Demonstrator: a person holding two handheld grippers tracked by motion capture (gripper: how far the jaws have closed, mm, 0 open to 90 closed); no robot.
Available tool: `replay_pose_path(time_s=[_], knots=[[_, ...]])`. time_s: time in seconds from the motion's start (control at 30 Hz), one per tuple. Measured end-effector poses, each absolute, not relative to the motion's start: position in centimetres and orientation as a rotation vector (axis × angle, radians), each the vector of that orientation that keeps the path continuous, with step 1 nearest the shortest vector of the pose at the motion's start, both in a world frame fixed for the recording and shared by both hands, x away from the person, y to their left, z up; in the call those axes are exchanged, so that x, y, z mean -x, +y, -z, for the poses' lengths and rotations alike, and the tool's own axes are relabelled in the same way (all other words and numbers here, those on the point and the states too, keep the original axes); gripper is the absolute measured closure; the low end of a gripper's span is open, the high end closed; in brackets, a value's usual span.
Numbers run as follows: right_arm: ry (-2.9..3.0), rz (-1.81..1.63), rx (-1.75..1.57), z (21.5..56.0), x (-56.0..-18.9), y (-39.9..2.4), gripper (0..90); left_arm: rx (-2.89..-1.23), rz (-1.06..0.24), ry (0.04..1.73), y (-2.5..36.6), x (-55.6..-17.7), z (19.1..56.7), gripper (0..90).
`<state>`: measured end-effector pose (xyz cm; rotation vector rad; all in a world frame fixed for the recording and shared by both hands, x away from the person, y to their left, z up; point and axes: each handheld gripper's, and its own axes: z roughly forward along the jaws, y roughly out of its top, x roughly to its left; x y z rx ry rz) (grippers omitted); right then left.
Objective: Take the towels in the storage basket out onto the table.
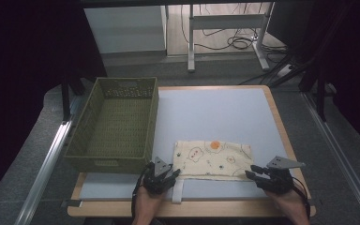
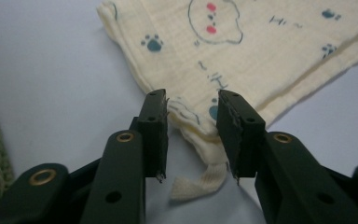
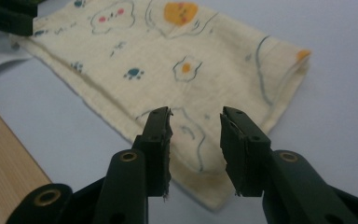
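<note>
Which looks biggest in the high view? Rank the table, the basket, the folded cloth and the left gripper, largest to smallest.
1. table
2. basket, which stands farther from the camera than the cloth
3. folded cloth
4. left gripper, smallest though nearest the camera

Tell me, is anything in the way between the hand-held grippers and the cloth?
No. The left hand-held gripper and right hand-held gripper each sit open right at a near corner of the folded cloth.
</note>
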<state>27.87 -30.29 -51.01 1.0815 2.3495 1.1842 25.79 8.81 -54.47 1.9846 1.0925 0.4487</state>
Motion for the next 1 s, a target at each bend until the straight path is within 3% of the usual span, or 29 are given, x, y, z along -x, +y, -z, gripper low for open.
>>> replay_pose_path(time_s=[0.13, 0.27, 0.33, 0.43, 0.63, 0.87, 1.0], knots=[[2.382, -1.116, -1.067, 52.1, -27.7, -30.0, 63.6, -1.990, -0.423, 1.094, 9.0, -25.9, 54.6, 66.7], [2.357, -1.053, -1.029, 52.4, -27.3, -29.9, 81.4, -2.002, -0.397, 1.085, 9.0, -26.1, 54.6, 73.1], [2.355, -1.044, -1.034, 52.4, -27.3, -29.8, 85.6, -2.007, -0.406, 1.076, 8.9, -26.0, 54.6, 79.3], [2.359, -1.031, -1.020, 52.2, -27.3, -29.8, 86.6, -2.007, -0.410, 1.069, 8.9, -26.0, 54.5, 85.0], [2.323, -1.070, -0.998, 50.7, -26.9, -30.3, 86.4, -1.965, -0.427, 1.045, 9.1, -25.4, 53.3, 85.8], [2.351, -1.052, -0.991, 50.5, -26.3, -30.7, 85.9, -1.998, -0.429, 1.042, 8.7, -24.7, 53.4, 84.6], [2.387, -1.028, -1.012, 51.9, -26.3, -30.8, 82.9, -2.021, -0.400, 1.079, 8.9, -25.0, 54.3, 77.4]])
